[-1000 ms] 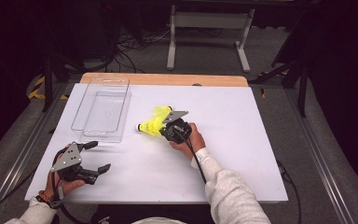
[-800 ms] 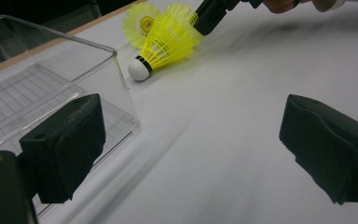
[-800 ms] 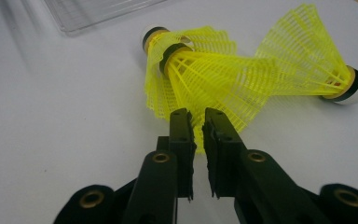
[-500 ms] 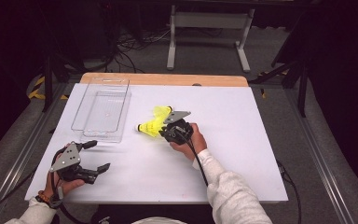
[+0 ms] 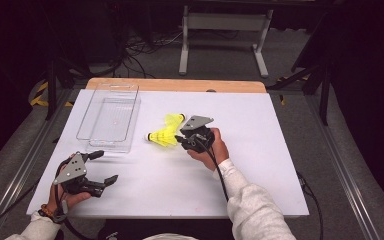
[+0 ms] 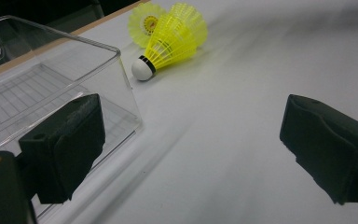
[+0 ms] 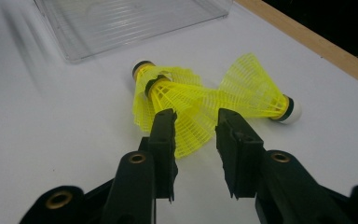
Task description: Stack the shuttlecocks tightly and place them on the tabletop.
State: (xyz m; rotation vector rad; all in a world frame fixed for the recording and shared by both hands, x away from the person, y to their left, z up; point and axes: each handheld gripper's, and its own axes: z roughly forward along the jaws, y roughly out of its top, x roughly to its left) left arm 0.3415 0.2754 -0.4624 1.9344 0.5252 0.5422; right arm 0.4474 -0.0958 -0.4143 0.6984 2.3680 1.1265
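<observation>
Yellow shuttlecocks [image 5: 166, 133] clustered mid-table just right of clear tray [image 5: 109, 120], broad bare white table [image 5: 260, 165] to right and front, right gripper [image 5: 182, 140] low beside them, jaws just opening, skirt between, unclamped, left gripper [image 5: 105, 167] near front-left edge, jaws spread, empty.

On the table [image 5: 260, 165] in front of you, the tray [image 5: 111, 122] lies at the far left. The shuttlecocks [image 5: 166, 134] lie just right of it, touching each other. Your right gripper [image 5: 183, 139] sits just right of them; your left gripper [image 5: 102, 167] rests near the tray's front end.
</observation>
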